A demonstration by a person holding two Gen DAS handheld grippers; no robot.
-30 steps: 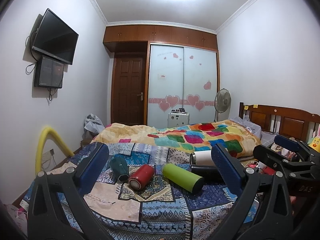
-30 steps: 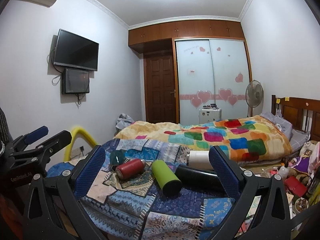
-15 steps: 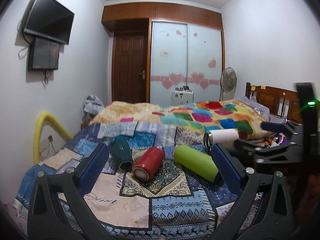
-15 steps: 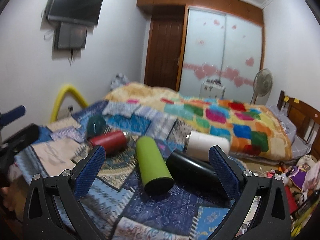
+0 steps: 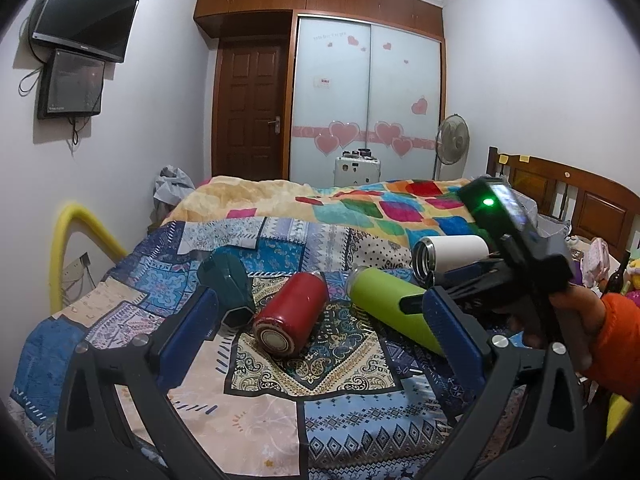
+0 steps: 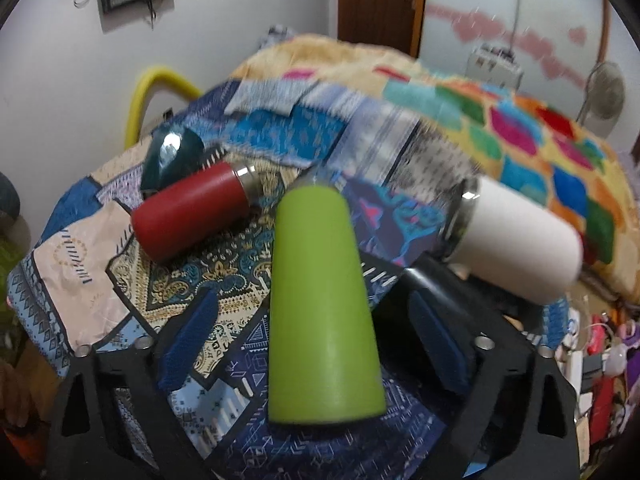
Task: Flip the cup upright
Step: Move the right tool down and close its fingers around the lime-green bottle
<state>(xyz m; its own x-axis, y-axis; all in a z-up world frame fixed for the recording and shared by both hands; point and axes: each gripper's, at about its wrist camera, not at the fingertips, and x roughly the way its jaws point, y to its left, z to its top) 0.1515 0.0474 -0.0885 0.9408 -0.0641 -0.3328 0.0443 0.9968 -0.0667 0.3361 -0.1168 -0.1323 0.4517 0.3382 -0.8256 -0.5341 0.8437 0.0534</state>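
The place was a home bedroom. A bed (image 5: 120, 280) with a patchwork quilt (image 5: 380, 208) and wooden headboard (image 5: 580, 196) filled it. Beyond stood a wardrobe (image 5: 368, 92) with heart-stickered sliding doors, a wooden door (image 5: 250, 100), a wall-mounted television (image 5: 84, 12) and a standing fan (image 5: 452, 140).

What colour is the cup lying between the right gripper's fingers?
Lime green, plain and unpatterned. The green cup shows best in the right wrist view, lying on its side.
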